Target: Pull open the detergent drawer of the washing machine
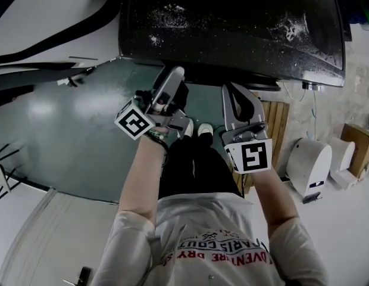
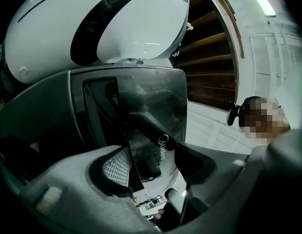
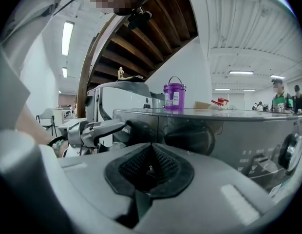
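1. Evidently we are at the grasping step. Our left gripper point(image 2: 153, 161) has its jaws spread astride the edge of the detergent drawer point(image 2: 156, 106). The drawer sits at the left end of the washing machine's point(image 1: 232, 22) front panel, seemingly flush and shut.
2. Next, we judge, those jaws must pinch the edge firmly, then draw straight back toward us.
3. Our left forearm reaches forward with the gripper tipped slightly upward. The right gripper point(image 3: 150, 165), just beside it, faces the panel with its jaws pressed together on nothing.
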Demonstrator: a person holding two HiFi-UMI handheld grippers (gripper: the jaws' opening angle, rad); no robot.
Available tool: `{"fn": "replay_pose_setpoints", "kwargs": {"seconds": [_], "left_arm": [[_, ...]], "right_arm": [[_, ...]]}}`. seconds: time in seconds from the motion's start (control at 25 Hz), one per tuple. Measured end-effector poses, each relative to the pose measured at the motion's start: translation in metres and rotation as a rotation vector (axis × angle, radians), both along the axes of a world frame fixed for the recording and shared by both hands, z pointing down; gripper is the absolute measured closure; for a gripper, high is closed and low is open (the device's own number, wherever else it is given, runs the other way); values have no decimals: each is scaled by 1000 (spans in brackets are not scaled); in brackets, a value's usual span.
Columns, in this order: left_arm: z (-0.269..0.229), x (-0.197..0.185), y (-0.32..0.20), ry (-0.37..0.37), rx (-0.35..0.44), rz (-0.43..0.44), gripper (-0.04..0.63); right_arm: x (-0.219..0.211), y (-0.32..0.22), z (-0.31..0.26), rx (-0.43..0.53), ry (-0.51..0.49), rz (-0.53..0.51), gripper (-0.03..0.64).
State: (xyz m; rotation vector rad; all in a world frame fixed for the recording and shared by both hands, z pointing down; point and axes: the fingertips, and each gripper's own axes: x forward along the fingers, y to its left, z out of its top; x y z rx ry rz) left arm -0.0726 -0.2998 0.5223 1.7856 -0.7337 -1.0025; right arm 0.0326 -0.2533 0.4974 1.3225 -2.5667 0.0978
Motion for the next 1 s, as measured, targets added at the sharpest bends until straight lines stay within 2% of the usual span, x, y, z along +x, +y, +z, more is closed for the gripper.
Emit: {"fn": "replay_pose_setpoints", "kwargs": {"seconds": [0.4, 0.72, 0.92, 1.0], "left_arm": [[-2, -2, 26, 5, 15, -16, 332], [-5, 0, 42, 48, 7, 6, 331], [-3, -1, 58, 20, 8, 12, 331], [-3, 1, 66, 37, 2, 19, 331]], "right_arm": [[10, 5, -1, 7, -2, 50, 615], [11, 23, -7, 21, 0, 77, 615], [12, 39, -6, 17, 5, 81, 615], [12, 46, -5, 13, 7, 80, 615]]}}
